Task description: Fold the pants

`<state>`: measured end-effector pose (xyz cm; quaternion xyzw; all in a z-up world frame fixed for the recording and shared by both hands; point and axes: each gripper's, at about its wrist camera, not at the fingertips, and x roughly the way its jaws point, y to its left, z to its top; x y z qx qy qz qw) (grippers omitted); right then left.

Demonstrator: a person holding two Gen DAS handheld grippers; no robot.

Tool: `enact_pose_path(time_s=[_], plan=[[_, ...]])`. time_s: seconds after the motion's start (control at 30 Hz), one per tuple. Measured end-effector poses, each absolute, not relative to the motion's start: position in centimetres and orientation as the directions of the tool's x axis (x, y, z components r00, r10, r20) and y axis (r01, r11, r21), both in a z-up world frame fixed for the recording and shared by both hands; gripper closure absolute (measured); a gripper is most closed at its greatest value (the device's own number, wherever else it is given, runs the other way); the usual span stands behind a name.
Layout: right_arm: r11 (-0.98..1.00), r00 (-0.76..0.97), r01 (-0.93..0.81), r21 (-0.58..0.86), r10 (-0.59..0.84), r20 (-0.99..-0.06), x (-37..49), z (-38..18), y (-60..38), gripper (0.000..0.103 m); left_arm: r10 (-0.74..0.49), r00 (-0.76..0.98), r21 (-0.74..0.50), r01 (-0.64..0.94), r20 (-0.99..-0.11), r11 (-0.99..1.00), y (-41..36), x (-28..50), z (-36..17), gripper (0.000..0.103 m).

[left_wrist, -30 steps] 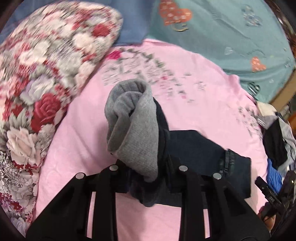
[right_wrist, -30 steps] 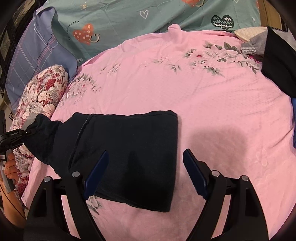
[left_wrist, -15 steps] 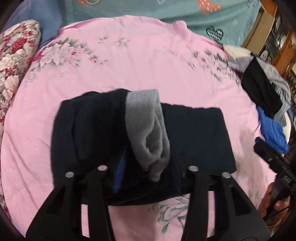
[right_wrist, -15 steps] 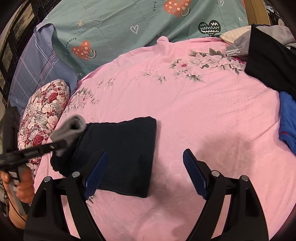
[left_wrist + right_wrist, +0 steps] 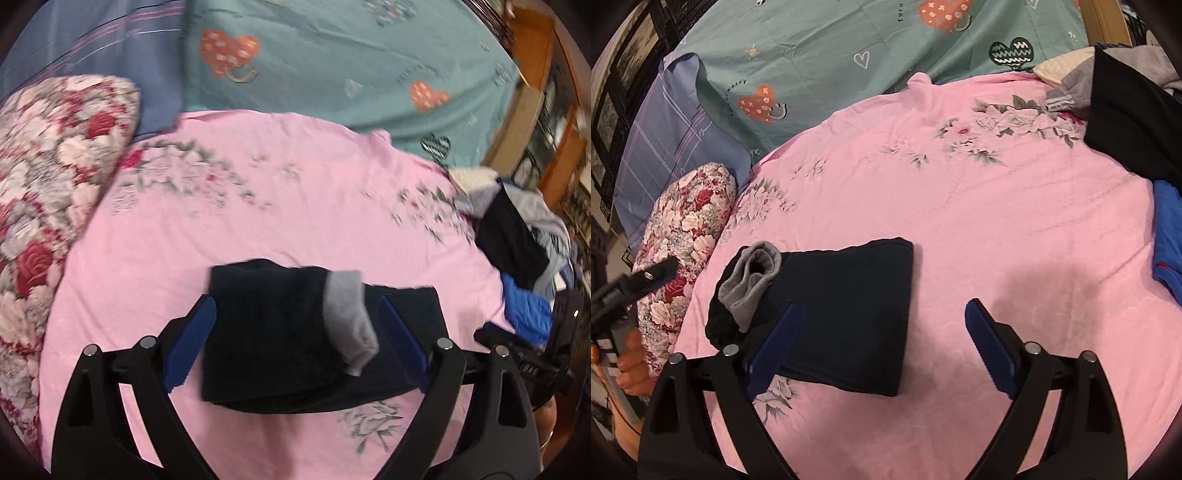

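Observation:
The dark navy pants (image 5: 280, 339) lie folded in a compact stack on the pink floral sheet (image 5: 258, 206), with a grey lining flap (image 5: 351, 321) turned out on top. In the right wrist view the pants (image 5: 846, 314) lie left of centre with the grey flap (image 5: 750, 284) at their left end. My left gripper (image 5: 295, 317) is open and empty, its blue pads either side of the stack and above it. My right gripper (image 5: 882, 321) is open and empty, over the pants' right edge. The left gripper (image 5: 657, 271) shows at the far left of the right wrist view.
A rose-patterned pillow (image 5: 48, 177) lies at the left, a blue plaid pillow (image 5: 665, 147) and a teal heart-print cover (image 5: 351, 70) at the back. A pile of black, grey and blue clothes (image 5: 517, 251) sits at the right edge. Wooden furniture (image 5: 543, 110) stands beyond.
My left gripper carried the pant end with the grey flap across, laid it on the stack, let go and opened. The right gripper stayed open and pulled back slightly.

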<state>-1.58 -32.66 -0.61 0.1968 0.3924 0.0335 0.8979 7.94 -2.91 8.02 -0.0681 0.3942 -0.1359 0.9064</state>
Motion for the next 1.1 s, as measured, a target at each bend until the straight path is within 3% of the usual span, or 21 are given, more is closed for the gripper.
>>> enact_pose_path(time_s=[0.2, 0.4, 0.73, 0.93, 0.97, 1.0, 1.03, 1.07, 1.1], plan=[[0.917, 0.638, 0.013, 0.4, 0.3, -0.709, 1.1, -0.7, -28.8, 0.011, -0.19, 0.626, -0.214, 0.037, -0.756, 0.976, 1.6, 9.7, 4.6, 0.012], [0.881, 0.552, -0.062, 0.47, 0.423, -0.719, 4.5, -1.3, -24.2, 0.011, -0.141, 0.501, -0.151, 0.02, -0.854, 0.988, 0.7, 11.1, -1.8, 0.012], [0.871, 0.442, -0.12, 0.476, 0.476, -0.76, 8.6, -2.7, -17.2, 0.011, -0.15, 0.476, -0.151, 0.037, -0.867, 0.988, 0.7, 10.4, -3.7, 0.012], [0.923, 0.432, -0.144, 0.356, 0.383, -0.817, 9.7, -3.5, -14.4, 0.024, -0.169, 0.473, -0.168, 0.045, -0.865, 0.985, 1.2, 10.0, -4.1, 0.01], [0.931, 0.442, -0.133, 0.339, 0.362, -0.821, 9.9, -3.6, -14.2, 0.032, -0.169, 0.473, -0.166, 0.047, -0.865, 0.985, 1.3, 9.9, -4.0, 0.01], [0.94, 0.458, -0.12, 0.321, 0.339, -0.822, 10.0, -3.6, -14.3, 0.049, -0.171, 0.471, -0.169, 0.047, -0.865, 0.984, 1.4, 9.9, -3.9, 0.01], [0.942, 0.468, -0.112, 0.318, 0.332, -0.819, 10.0, -3.5, -14.5, 0.057, -0.175, 0.47, -0.173, 0.046, -0.866, 0.984, 1.6, 9.8, -3.7, 0.011], [0.927, 0.465, -0.124, 0.355, 0.37, -0.804, 10.0, -3.3, -14.8, 0.078, -0.175, 0.469, -0.178, 0.039, -0.866, 0.983, 2.0, 9.7, -3.5, 0.011], [0.921, 0.464, -0.127, 0.369, 0.384, -0.798, 9.9, -2.9, -14.9, 0.078, -0.166, 0.476, -0.176, 0.024, -0.864, 0.984, 2.6, 9.6, -3.1, 0.011]])
